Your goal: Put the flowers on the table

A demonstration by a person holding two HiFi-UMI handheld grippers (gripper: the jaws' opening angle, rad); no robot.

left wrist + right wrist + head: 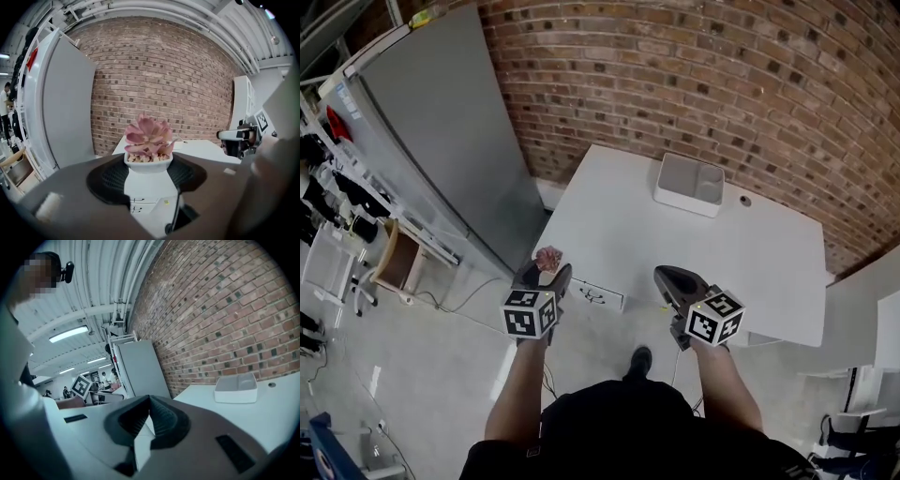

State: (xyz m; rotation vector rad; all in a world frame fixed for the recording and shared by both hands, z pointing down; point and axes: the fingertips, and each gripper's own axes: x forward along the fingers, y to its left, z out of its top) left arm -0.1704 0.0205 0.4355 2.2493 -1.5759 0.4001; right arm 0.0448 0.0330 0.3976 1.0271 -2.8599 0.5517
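The step in hand seemed to be the carrying. The left gripper was pinching a small white pot between its jaws, with the pink flowers upright above them. In the head view the pot was just left of centre, at the near left corner of the table and not yet set on it. The right gripper had its jaws pressed together on nothing. As I judge it, the next move called for bringing the pot over bare table, lowering it level until the base rested, and only then spreading the jaws.

The table top was white and mostly bare, with a shallow white tray at its upper edge. A brick wall filled the top of the frame, and a tall grey cabinet stood at the upper left.
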